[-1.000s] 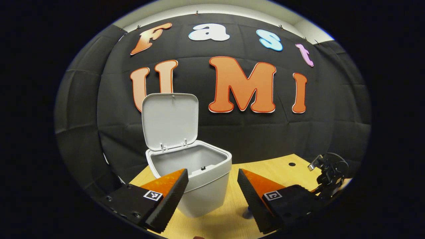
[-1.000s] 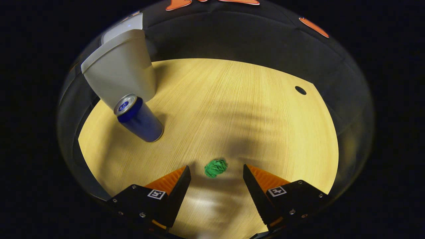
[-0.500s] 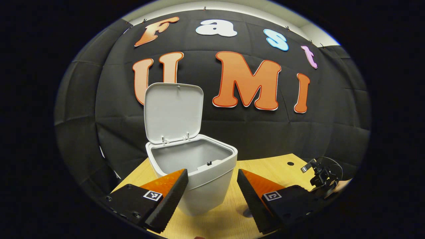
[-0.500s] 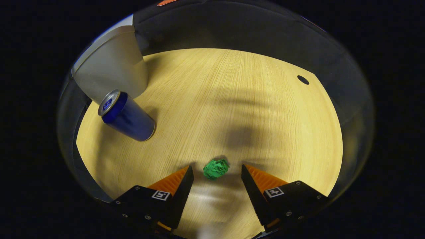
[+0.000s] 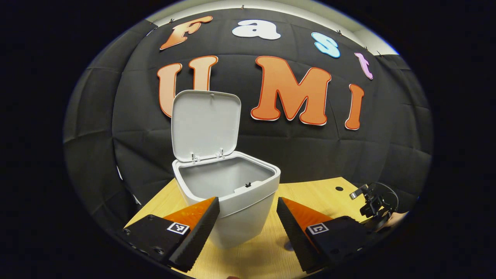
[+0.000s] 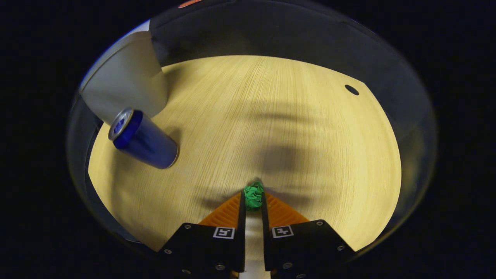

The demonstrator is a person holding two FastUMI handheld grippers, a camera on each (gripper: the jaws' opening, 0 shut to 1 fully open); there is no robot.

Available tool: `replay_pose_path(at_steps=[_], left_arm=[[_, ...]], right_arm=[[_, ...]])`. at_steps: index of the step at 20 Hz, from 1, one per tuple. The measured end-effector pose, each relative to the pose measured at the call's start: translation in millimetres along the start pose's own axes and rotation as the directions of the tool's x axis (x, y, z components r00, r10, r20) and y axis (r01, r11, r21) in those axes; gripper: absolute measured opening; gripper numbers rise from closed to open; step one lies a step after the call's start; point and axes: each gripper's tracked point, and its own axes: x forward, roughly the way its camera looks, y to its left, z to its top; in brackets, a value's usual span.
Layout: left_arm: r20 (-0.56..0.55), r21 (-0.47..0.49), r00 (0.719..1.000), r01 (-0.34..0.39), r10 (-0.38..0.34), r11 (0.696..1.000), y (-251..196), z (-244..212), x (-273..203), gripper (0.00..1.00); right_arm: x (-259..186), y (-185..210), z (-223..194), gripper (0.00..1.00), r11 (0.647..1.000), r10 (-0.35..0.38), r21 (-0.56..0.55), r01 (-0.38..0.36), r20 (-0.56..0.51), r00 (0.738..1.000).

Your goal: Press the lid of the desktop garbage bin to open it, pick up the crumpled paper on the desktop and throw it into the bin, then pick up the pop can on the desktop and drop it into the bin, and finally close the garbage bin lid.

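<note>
Crumpled green paper sits pinched between the right gripper fingers, mid-desktop with bare wood around. Left gripper fingers spread before the open-lidded bin; blue can stands beside it.

wall: black cloth | table: light wood, round hole | ceiling strip: pale

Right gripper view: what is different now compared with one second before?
The right tongs closed on the green crumpled paper, which lay between open fingers before. The blue pop can stays upright beside the bin, the lid stays raised, and the left tongs stay open.
</note>
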Motion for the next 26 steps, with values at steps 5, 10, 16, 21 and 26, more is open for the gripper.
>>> replay_pose_path(at_steps=[5, 10, 16, 21, 26], left_arm=[[0.013, 0.000, 1.000, -0.010, 0.010, 1.000, 5, 4, -15, 0.94], [0.036, -0.021, 0.999, 0.013, -0.013, 1.000, 2, 7, -37, 0.94], [0.001, -0.065, 1.000, -0.011, 0.011, 0.998, 24, -14, -59, 0.94], [0.001, -0.066, 0.999, -0.051, 0.051, 0.997, 56, -21, -74, 0.95], [0.002, -0.064, 0.997, -0.080, 0.080, 0.995, 83, -23, -79, 0.95]], right_arm=[[-66, 12, 76, 0.16, 0.997, 0.065, 0.015, -0.070, 0.206, 0.976], [-188, 69, 227, 0.16, 0.971, 0.238, -0.144, -0.191, 0.501, 0.832], [-251, 169, 309, 0.16, 0.887, 0.447, -0.389, -0.249, 0.584, 0.678], [-210, 211, 311, 0.16, 0.854, 0.451, -0.472, -0.218, 0.464, 0.762], [-201, 215, 308, 0.21, 0.846, 0.411, -0.507, -0.166, 0.422, 0.808]])
